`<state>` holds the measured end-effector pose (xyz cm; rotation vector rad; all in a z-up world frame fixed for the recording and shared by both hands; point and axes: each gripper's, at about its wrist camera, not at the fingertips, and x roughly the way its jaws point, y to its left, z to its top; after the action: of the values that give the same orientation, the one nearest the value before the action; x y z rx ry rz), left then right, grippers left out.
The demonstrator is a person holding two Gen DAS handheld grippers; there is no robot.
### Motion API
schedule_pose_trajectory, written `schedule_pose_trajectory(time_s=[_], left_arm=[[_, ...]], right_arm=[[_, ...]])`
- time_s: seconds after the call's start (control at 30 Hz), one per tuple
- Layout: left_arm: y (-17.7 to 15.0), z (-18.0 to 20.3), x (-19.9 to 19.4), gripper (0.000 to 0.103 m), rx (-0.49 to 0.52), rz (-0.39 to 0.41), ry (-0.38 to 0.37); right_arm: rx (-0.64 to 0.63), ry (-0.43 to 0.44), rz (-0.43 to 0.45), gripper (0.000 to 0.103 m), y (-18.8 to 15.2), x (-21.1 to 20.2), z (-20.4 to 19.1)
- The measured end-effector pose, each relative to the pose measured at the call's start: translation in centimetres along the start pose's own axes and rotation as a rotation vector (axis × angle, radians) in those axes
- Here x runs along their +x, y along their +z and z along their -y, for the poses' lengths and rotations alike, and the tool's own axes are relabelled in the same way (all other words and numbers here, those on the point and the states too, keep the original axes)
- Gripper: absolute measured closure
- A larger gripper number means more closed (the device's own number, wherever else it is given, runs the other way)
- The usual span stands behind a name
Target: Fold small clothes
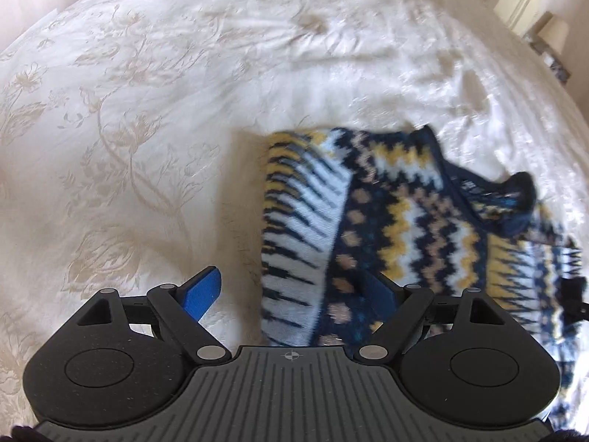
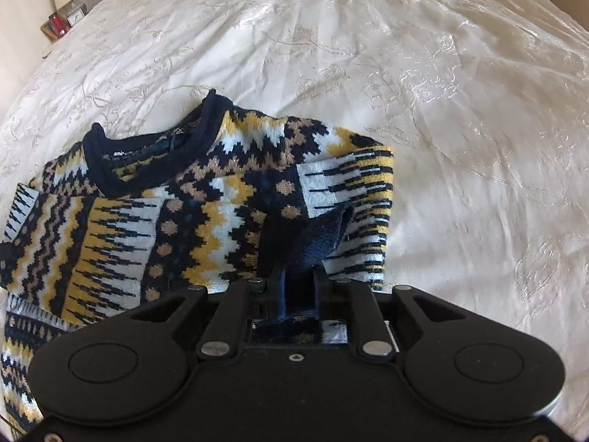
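Sweater (image 2: 206, 199), soft thick knit, lies partly folded on the bedspread (image 2: 460, 110), collar (image 2: 147, 162) up at eleven o'clock in your right view. It's floppy and light by the look of it, so it'll sag and drag; take it by the doubled edges or cuffs. Your right gripper (image 2: 300, 276) is clamped on a navy cuff (image 2: 309, 243) at six o'clock. Your left gripper (image 1: 291, 287) stands wide apart, one blue finger (image 1: 202, 291) over bare bedspread, the other tucked against the knit, gripping nothing.
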<state>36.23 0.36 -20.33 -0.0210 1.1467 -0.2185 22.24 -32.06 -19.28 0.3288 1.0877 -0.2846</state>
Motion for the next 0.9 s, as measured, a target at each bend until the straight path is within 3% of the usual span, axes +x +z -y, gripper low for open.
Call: schedule_pose_trajectory(time_s=[0.1,0.33,0.5,0.57,0.7,0.77,0.9], left_arm=[[-0.5,-0.9,1.6,0.018,-0.007,-0.036,0.013],[-1.3,-1.5,1.0,0.016,0.035,-0.016,0.014],[-1.8,-3.1,-0.5,0.016,-0.024,-0.026,0.001],[-2.3,-3.5,-1.1,0.016,-0.030,-0.028,0.004],[-3.9,-4.5,-2.3,0.017,-0.031,-0.057,0.026],[-5.0,-5.3,-2.8,0.017,-0.046,-0.075,0.019],[-7.7,-6.7,-4.1,0.017,-0.076,-0.086,-0.006]], right_arm=[[0.001,-0.024,-0.010,0.070,-0.5,0.7,-0.1],[-0.017,-0.035,-0.007,0.064,-1.1,1.3,0.7],[-0.007,-0.060,0.007,0.042,-1.2,0.3,0.8],[0.015,-0.073,0.006,0.021,-1.9,-0.3,1.1],[0.078,-0.050,0.004,0.017,-4.3,-2.1,1.9],[0.104,-0.032,-0.003,0.008,-5.8,-3.1,2.2],[0.135,-0.010,-0.029,0.006,-9.0,-4.5,2.0]])
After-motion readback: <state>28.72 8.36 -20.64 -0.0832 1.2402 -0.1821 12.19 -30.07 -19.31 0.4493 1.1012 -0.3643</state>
